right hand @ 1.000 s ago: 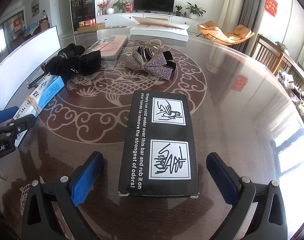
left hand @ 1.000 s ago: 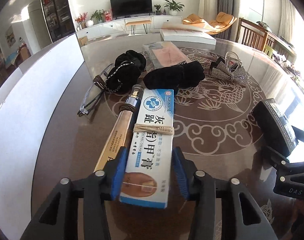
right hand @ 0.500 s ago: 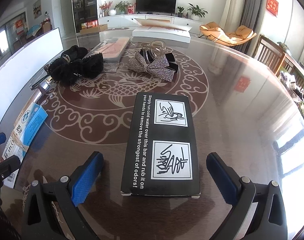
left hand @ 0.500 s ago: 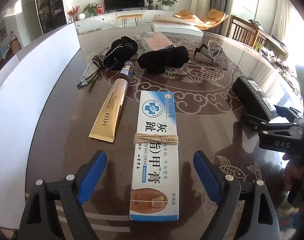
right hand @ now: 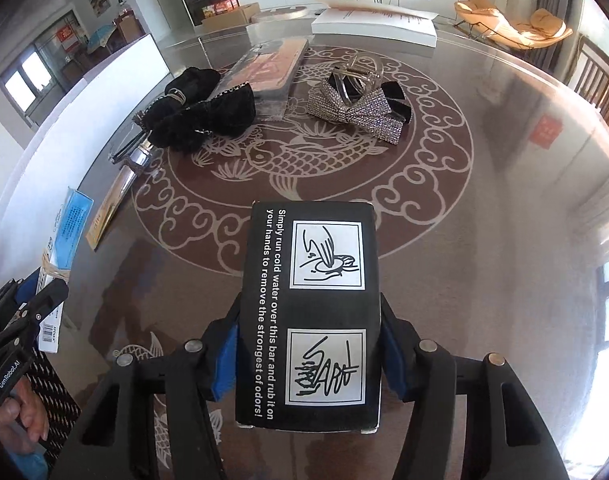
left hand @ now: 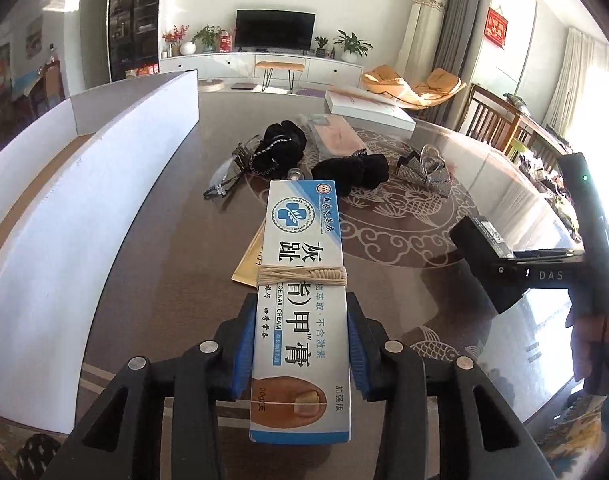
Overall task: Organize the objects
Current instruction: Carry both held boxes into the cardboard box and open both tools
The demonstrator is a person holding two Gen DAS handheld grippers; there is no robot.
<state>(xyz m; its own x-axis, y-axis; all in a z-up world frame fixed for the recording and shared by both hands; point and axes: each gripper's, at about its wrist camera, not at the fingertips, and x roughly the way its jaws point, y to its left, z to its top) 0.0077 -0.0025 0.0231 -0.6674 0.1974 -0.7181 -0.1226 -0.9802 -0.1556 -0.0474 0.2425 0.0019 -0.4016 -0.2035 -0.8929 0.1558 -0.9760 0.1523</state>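
My left gripper (left hand: pixel 300 344) is shut on a blue and white nail cream box (left hand: pixel 302 280) bound with a rubber band, held above the table. It also shows at the left of the right wrist view (right hand: pixel 66 236). My right gripper (right hand: pixel 309 354) is shut on a black box (right hand: pixel 310 308) with white drawings, lifted off the table; it also shows in the left wrist view (left hand: pixel 484 240). A gold tube (left hand: pixel 250 260) lies under the nail cream box.
A long white open box (left hand: pixel 84 196) stands along the table's left side. Black hair scrunchies (right hand: pixel 200 108), glasses (left hand: pixel 228 180), a rhinestone bow clip (right hand: pixel 356 100), a pink packet (right hand: pixel 268 64) and a flat white box (right hand: pixel 372 24) lie farther back on the patterned table (right hand: pixel 484 220).
Both grippers were open around their boxes half a second ago. Now each has shut on its box and lifted it off the table.
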